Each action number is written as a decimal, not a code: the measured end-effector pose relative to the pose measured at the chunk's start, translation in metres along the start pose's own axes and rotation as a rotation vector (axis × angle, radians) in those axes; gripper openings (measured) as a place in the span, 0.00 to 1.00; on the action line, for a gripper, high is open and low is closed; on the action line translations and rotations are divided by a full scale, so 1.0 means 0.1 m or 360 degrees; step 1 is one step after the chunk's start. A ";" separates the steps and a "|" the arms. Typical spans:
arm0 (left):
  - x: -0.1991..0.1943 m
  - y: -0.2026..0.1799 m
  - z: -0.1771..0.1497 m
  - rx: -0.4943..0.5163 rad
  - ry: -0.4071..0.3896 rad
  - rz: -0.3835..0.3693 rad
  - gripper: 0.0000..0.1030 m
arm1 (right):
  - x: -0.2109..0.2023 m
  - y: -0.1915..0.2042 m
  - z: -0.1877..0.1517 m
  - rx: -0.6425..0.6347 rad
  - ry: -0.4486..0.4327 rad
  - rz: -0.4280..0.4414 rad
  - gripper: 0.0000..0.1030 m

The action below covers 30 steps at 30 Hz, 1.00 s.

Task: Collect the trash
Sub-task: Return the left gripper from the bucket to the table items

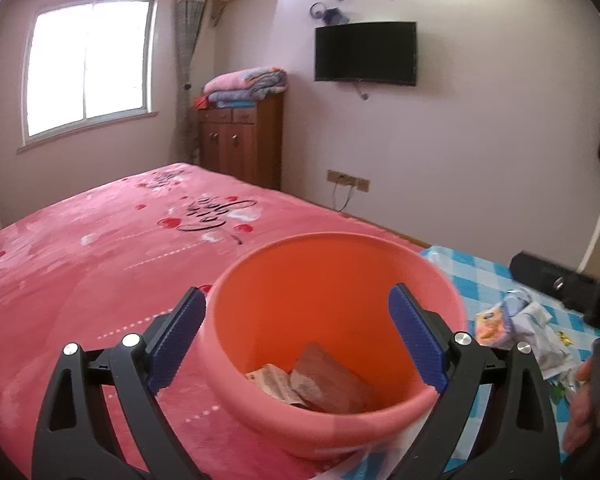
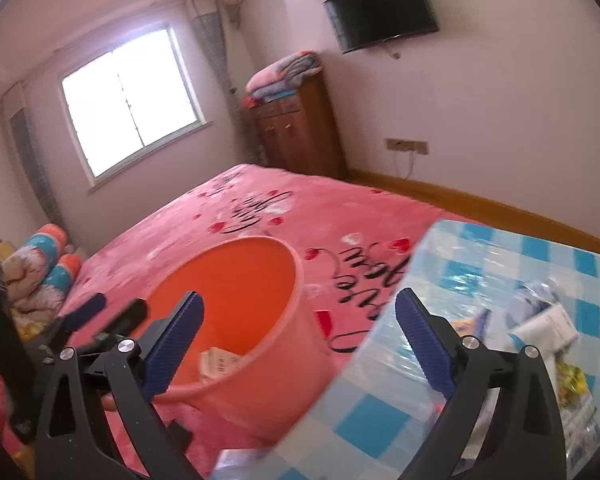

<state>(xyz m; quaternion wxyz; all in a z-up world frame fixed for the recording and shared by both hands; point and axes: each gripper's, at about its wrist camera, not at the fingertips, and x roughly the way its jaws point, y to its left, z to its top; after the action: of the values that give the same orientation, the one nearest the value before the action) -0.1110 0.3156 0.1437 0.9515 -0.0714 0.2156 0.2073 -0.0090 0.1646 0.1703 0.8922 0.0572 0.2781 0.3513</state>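
Pink bedspread (image 1: 80,272) carries the orange bucket (image 1: 332,264), wrappers (image 1: 316,380) lying at its bottom; beside the bucket, crumpled trash (image 1: 528,328) litters a blue-checked cloth (image 2: 500,264); left gripper (image 1: 296,344) and right gripper (image 2: 300,344) both gape, empty

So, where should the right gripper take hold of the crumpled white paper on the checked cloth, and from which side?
Grip the raised crumpled fold at the top of the white paper, coming down from above. It lies loose on the checked cloth among other wrappers, so a flat edge is hard to catch. The right gripper is open already. The bin stands to its left.
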 end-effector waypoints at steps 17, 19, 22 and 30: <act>-0.23 -0.77 -0.32 0.0172 0.0029 -0.0180 0.90 | -0.68 -0.54 -0.54 0.0008 -0.0230 -0.0309 0.95; -0.26 -0.82 -0.36 0.0179 0.0029 -0.0206 0.90 | -0.73 -0.60 -0.58 0.0031 -0.0244 -0.0324 0.95; -0.27 -0.88 -0.39 0.0207 0.0032 -0.0193 0.90 | -0.79 -0.70 -0.62 0.0069 -0.0265 -0.0332 0.95; -0.31 -1.03 -0.49 0.0246 0.0068 -0.0257 0.90 | -0.94 -0.91 -0.75 0.0126 -0.0299 -0.0416 0.95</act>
<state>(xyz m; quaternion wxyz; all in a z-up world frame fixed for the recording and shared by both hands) -0.1115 0.2001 0.1180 0.9630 -0.0194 0.2447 0.1113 -0.0515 0.0277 0.1227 0.9494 0.0883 0.2123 0.2141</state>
